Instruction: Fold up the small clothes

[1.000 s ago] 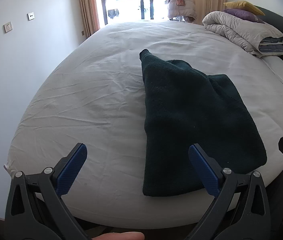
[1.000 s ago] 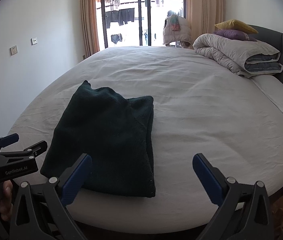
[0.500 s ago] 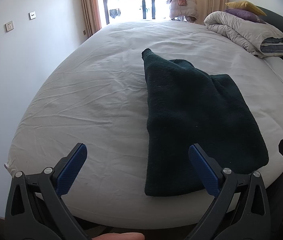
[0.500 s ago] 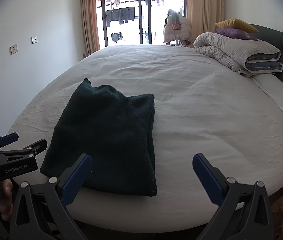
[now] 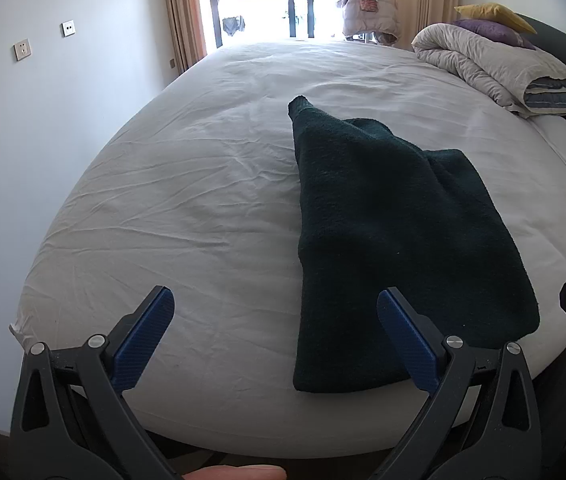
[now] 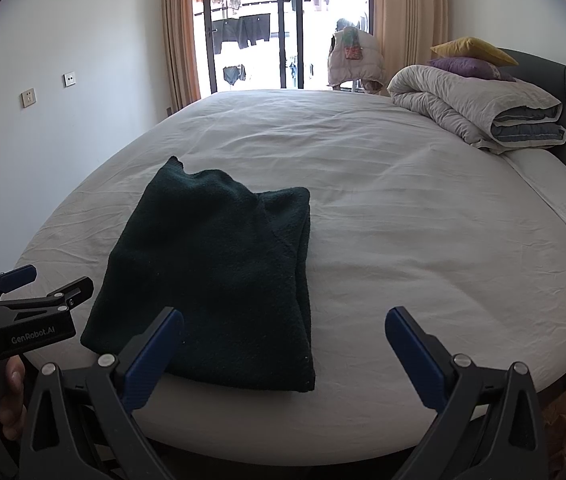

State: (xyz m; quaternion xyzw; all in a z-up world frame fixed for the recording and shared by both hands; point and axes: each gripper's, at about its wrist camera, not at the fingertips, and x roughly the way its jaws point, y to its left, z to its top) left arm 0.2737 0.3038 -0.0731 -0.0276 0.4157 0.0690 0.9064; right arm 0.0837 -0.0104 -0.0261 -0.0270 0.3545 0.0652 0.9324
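A soft, thick, dark green garment (image 6: 219, 276) lies folded on the bed (image 6: 403, 216), likely limp, best pinched at its near corners; both tongs (image 5: 275, 336) (image 6: 285, 352) gape empty.

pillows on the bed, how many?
2, stacked on the rolled duvet at the far right by the headboard: yellow pillow on top, purple pillow beneath. More may be hidden behind.

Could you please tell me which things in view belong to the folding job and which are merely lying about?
Job:
dark green garment
left tool
right tool

Lying about:
rolled duvet
yellow pillow
purple pillow
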